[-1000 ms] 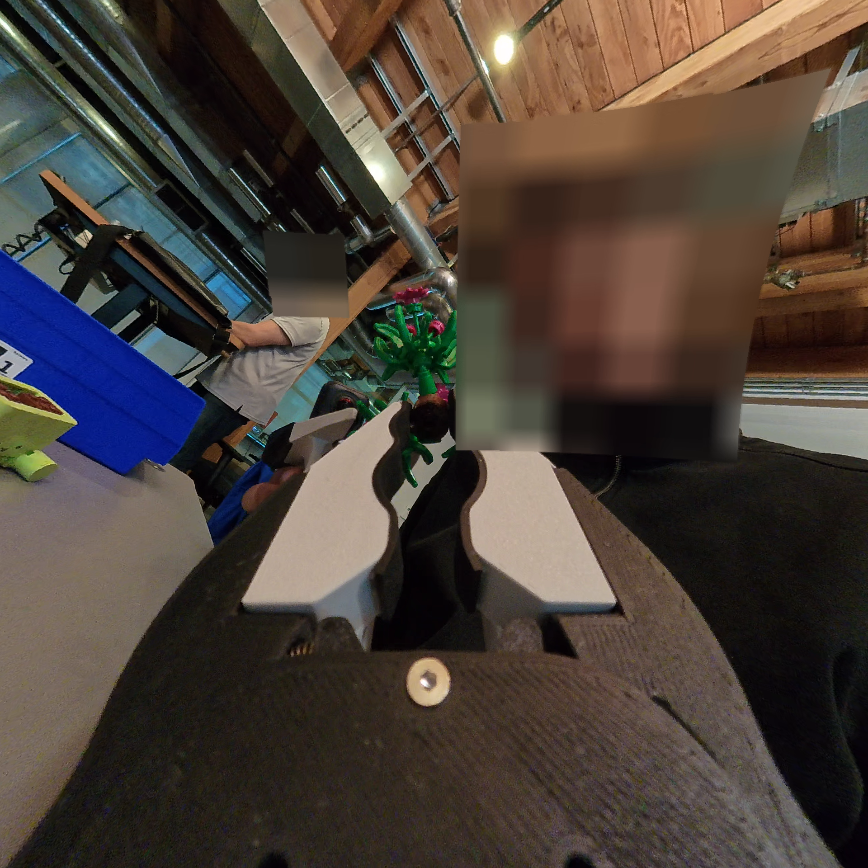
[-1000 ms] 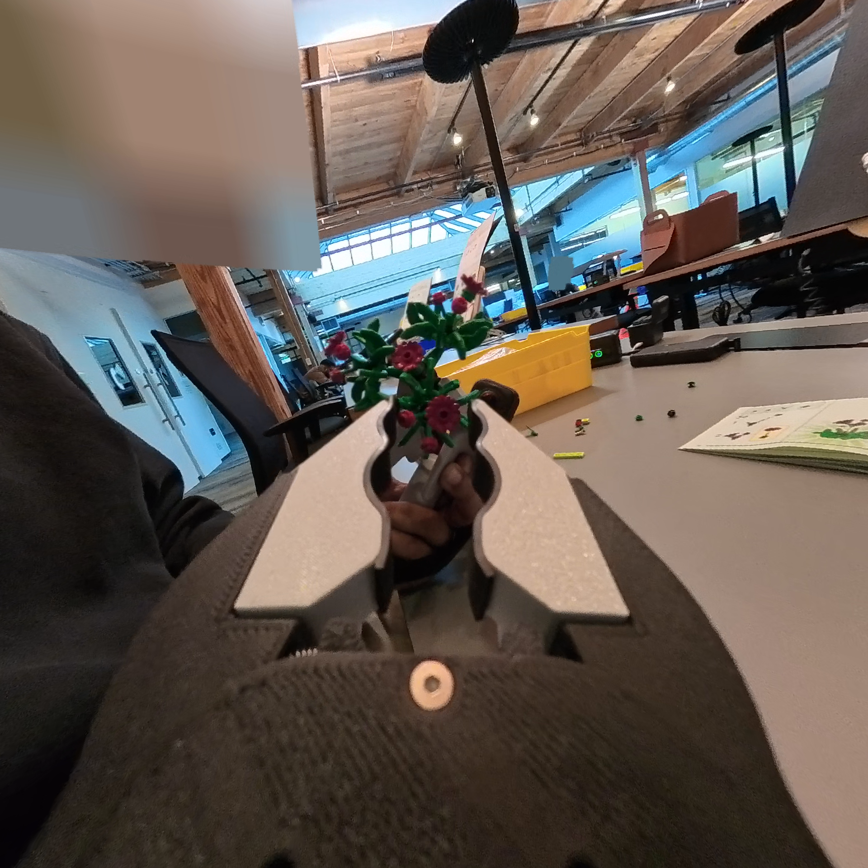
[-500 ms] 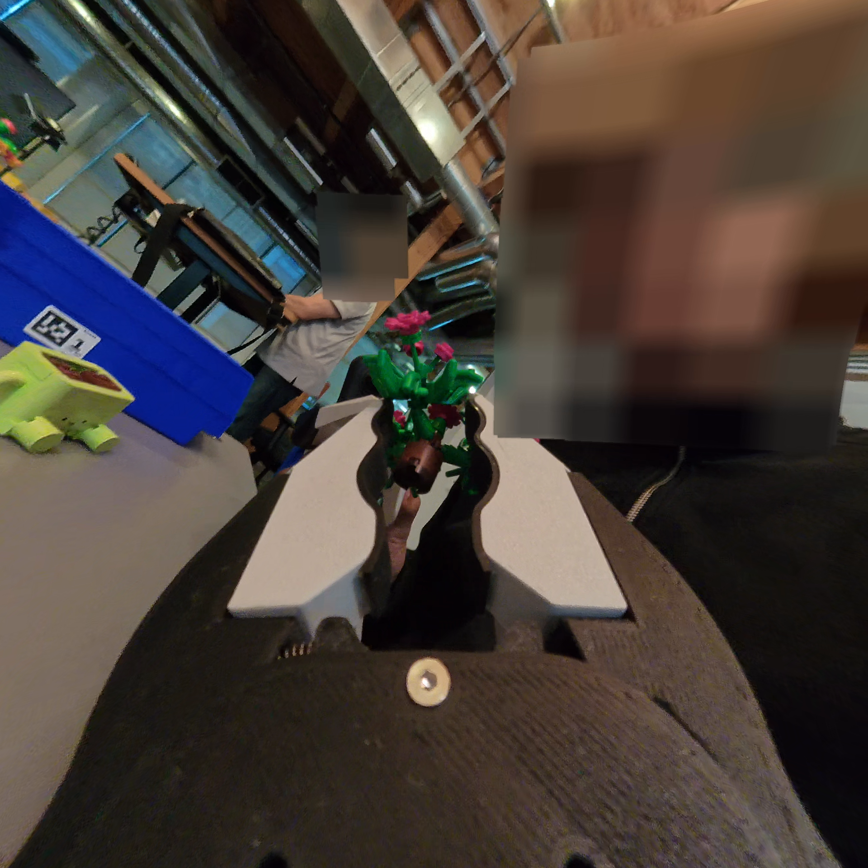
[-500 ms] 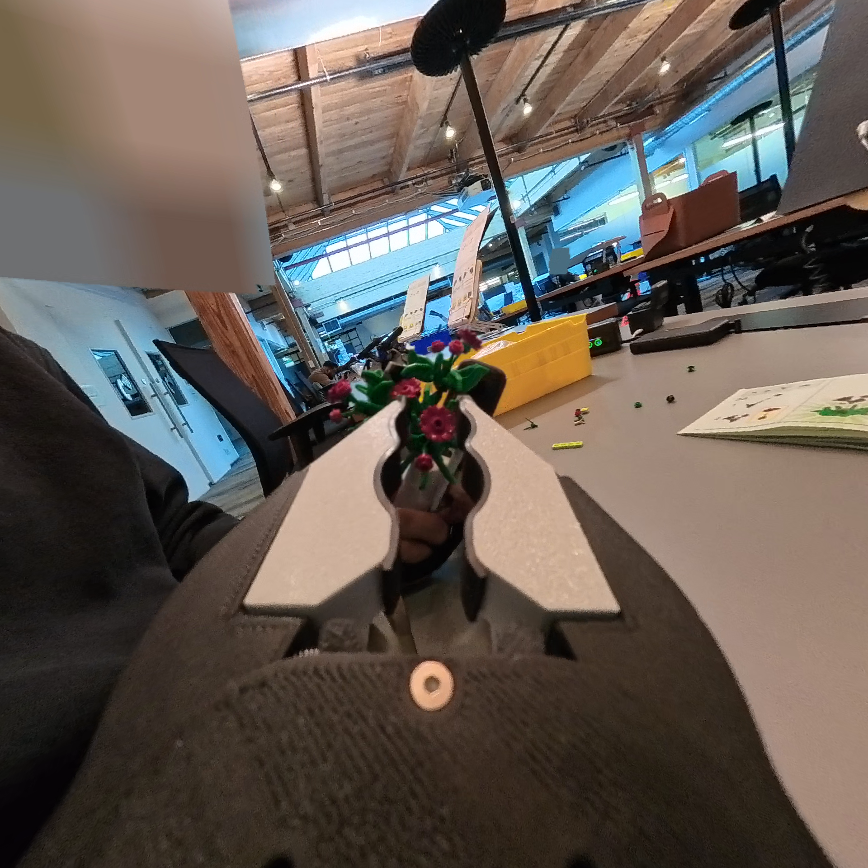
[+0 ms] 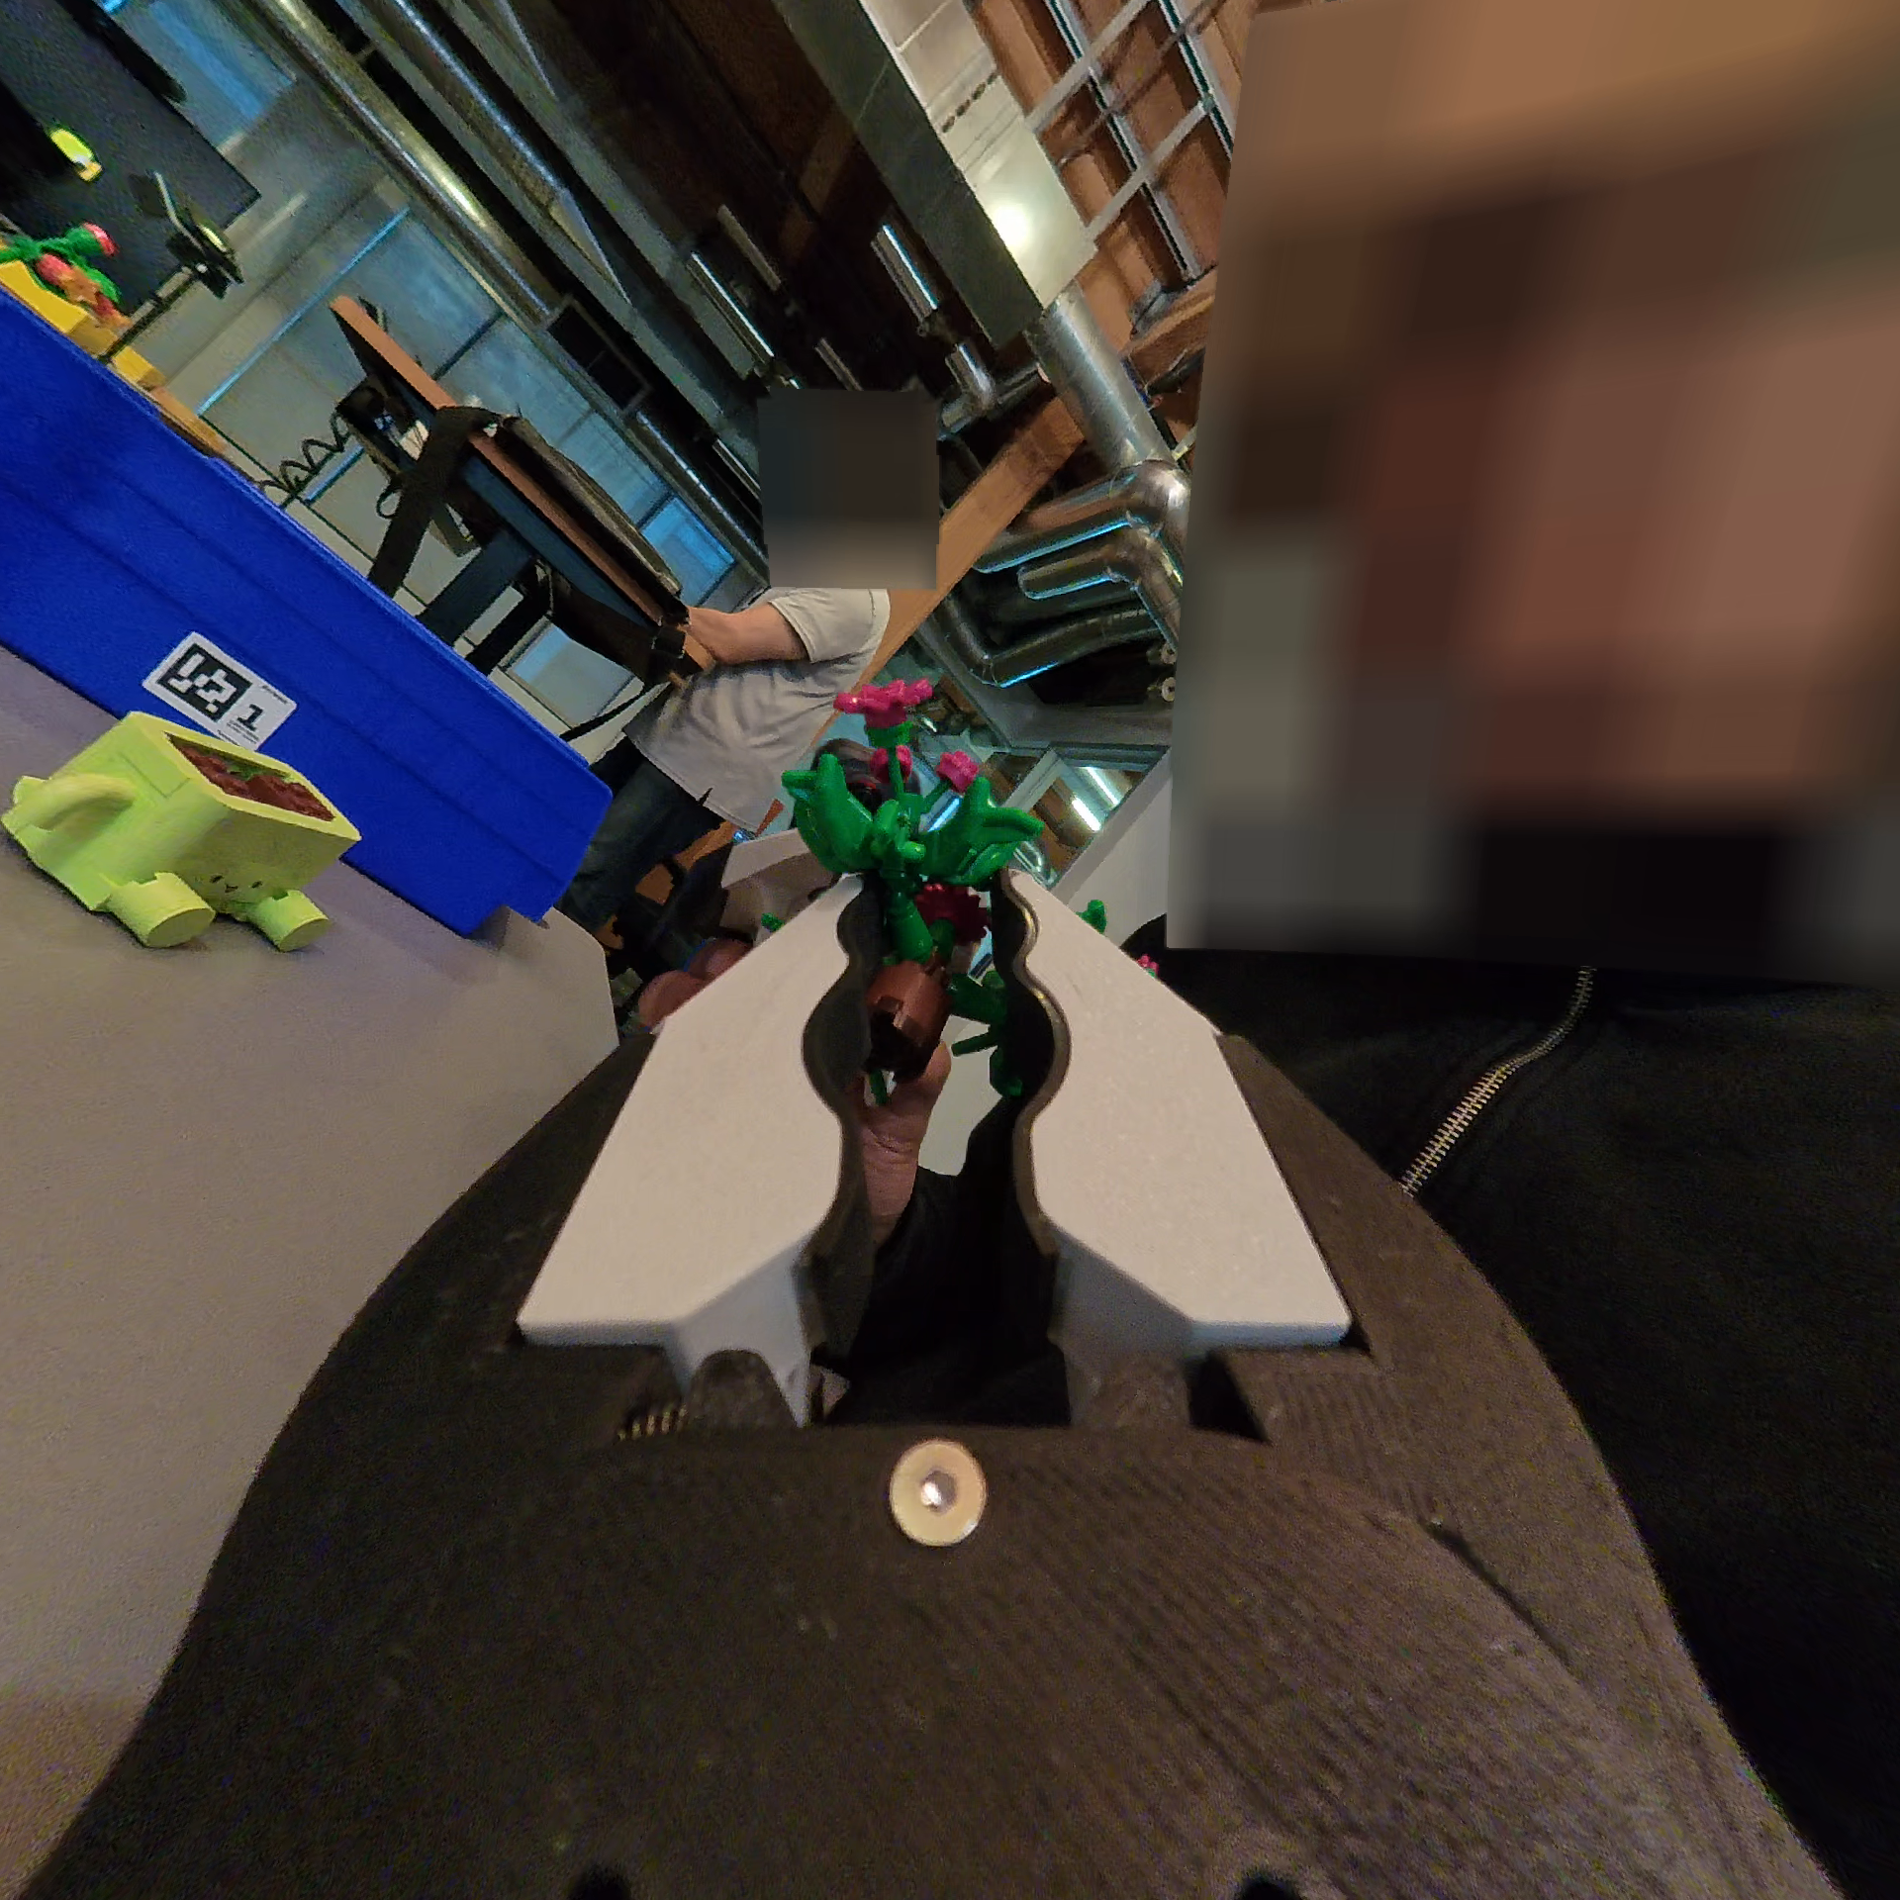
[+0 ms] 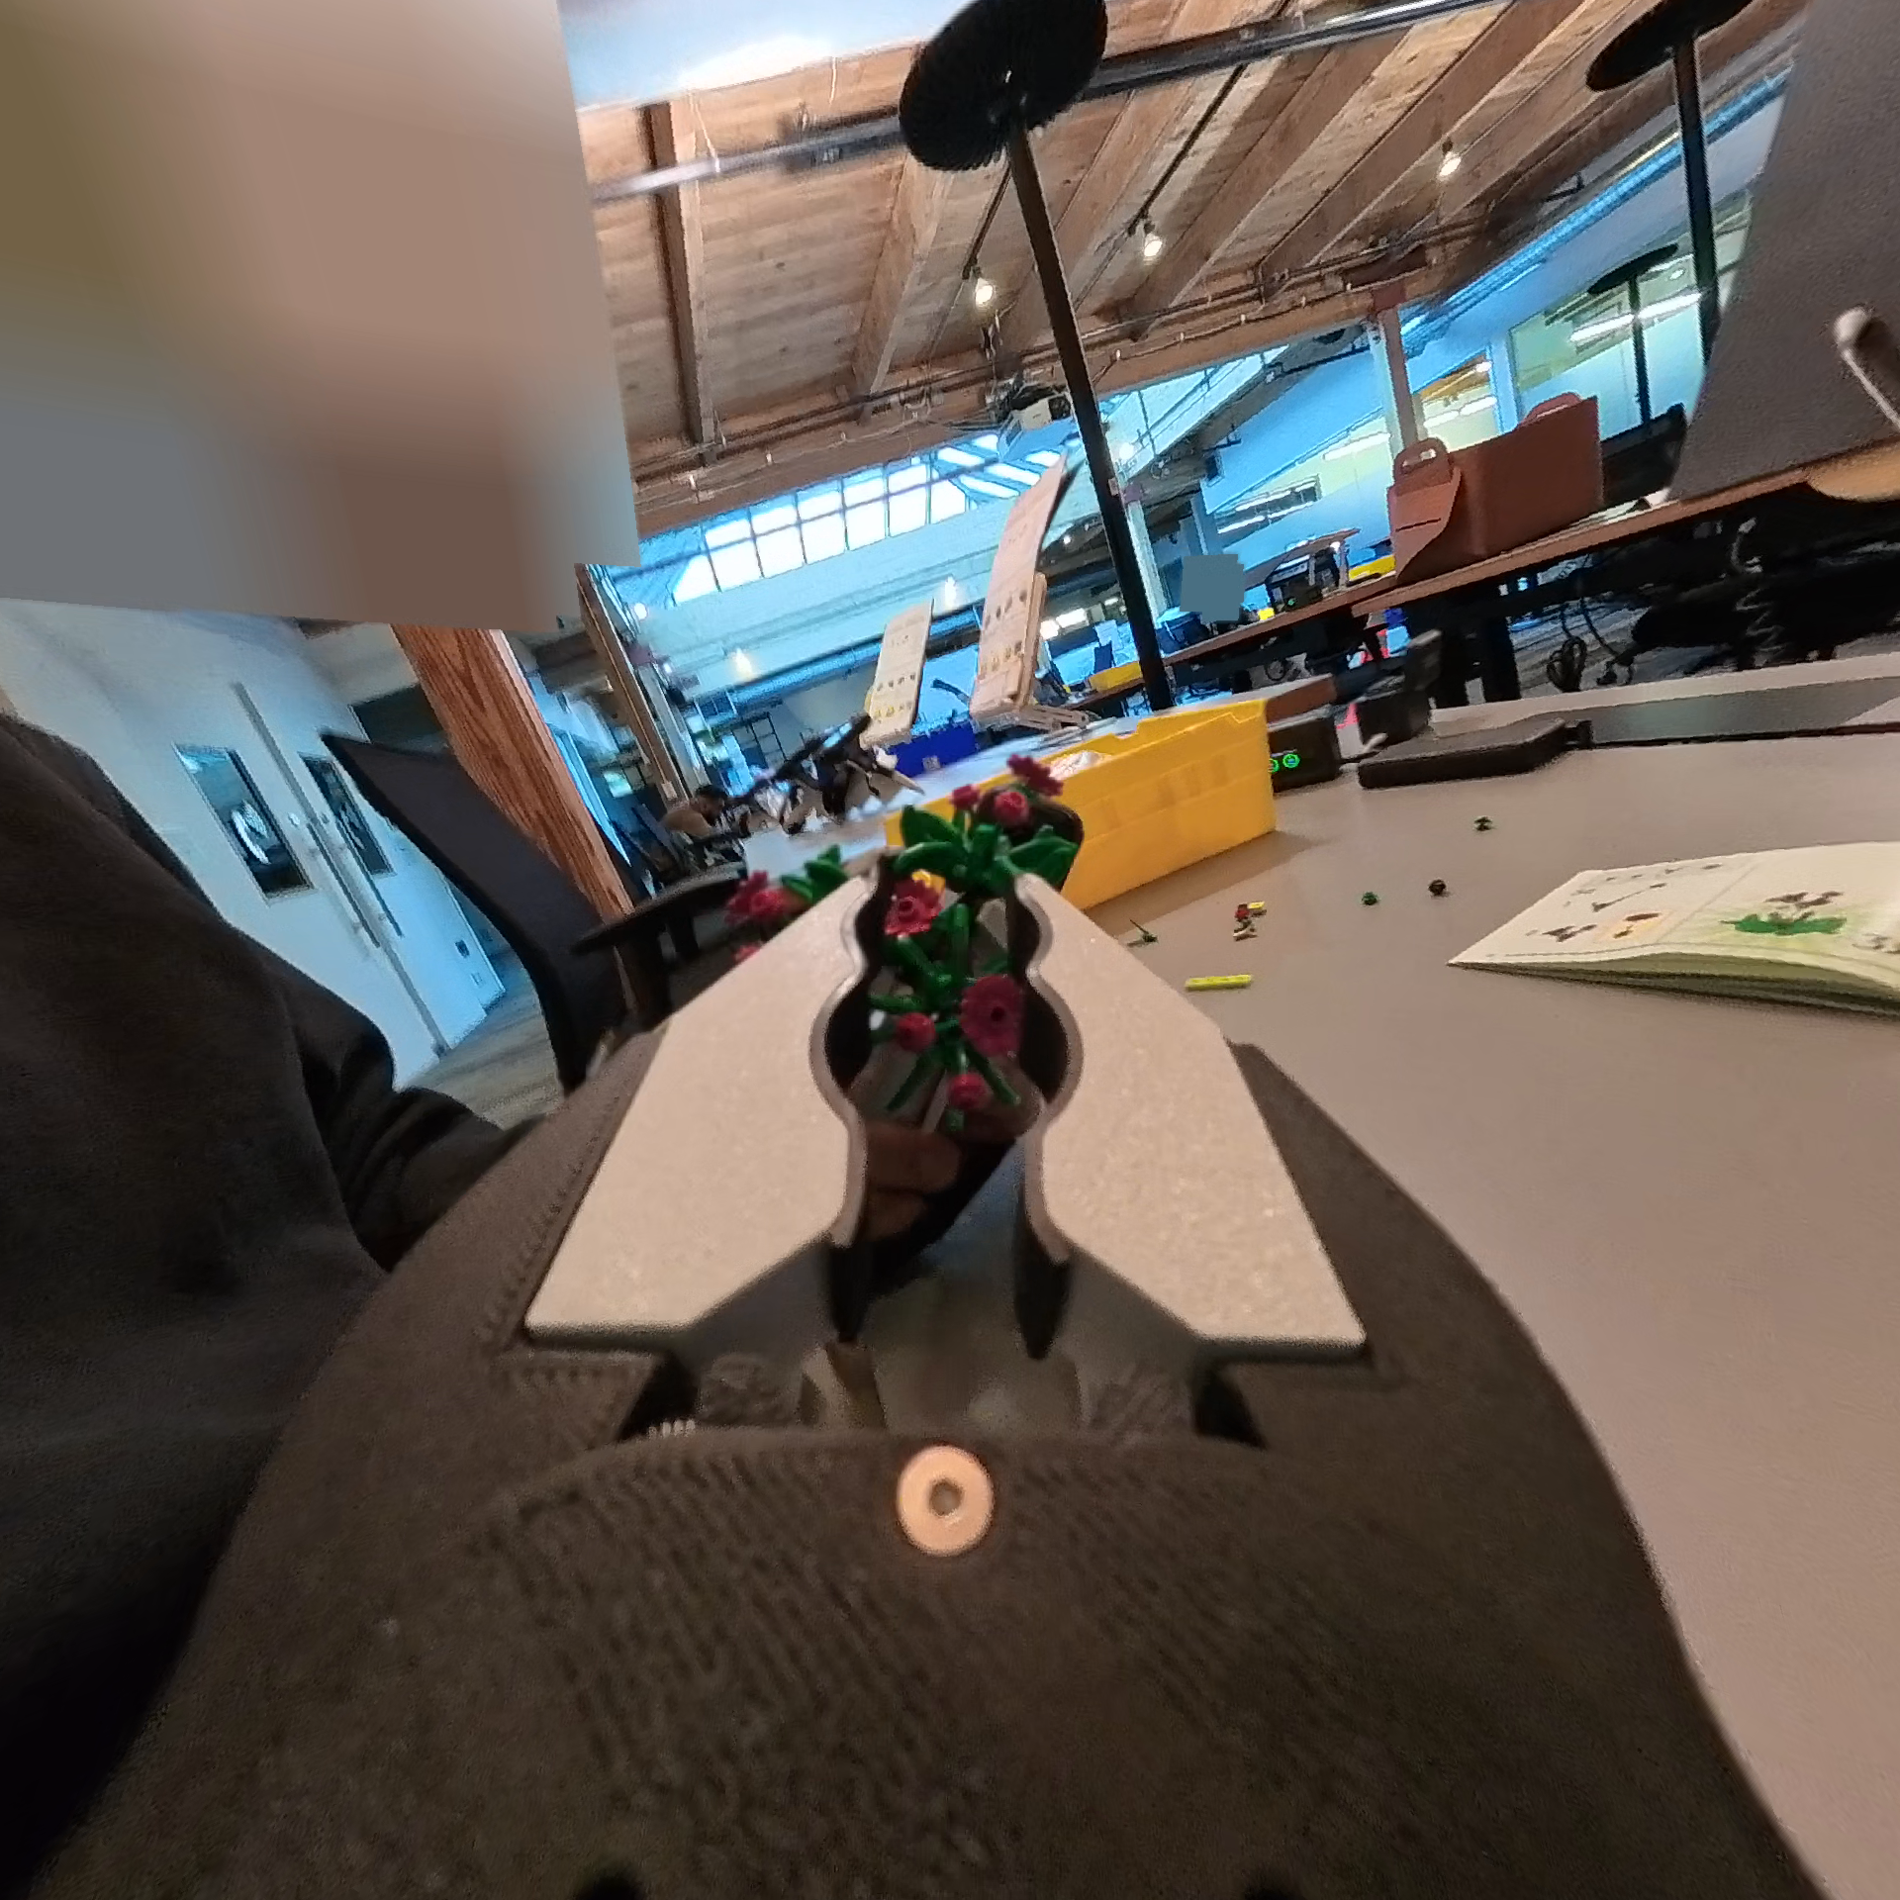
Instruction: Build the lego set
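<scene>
**Flower stem held up between both grippers – risk of bits popping off**

The lego plant (image 5: 905, 853) is up in the air, off the table (image 5: 257, 1131), in front of the person's dark jacket. Green leaves, magenta blooms, brown round base piece at the bottom.

Left gripper (image 5: 930, 905): tips nearly together around the stem just above the brown piece; looks clamped on it, w/ plant sticking out past the tips. Right gripper (image 6: 941, 905): tips also close together w/ blooms and leaves in the gap. Whether it really pinches the plant or just frames it from the other side, can't tell. A fingertip (image 5: 894, 1131) shows below the brown piece.

The lime green pot (image 5: 175, 833), brown studs on top, sits well apart on the table beside the blue bin (image 5: 308, 637). Probably the plant goes there next. Instruction booklet (image 6: 1696, 936) and loose small pieces (image 6: 1249, 915) lie near the yellow bin (image 6: 1162, 812).

Risks, as I judge them:
- thin stems + 2 grippers pulling opp. ways → a bloom or leaf snaps off
- squeeze too hard → stem joint bends or separates
- grip slips on the round base → plant drops, scatters among loose bits
- leaves hide the base, so lining up w/ pot studs is hard
</scene>
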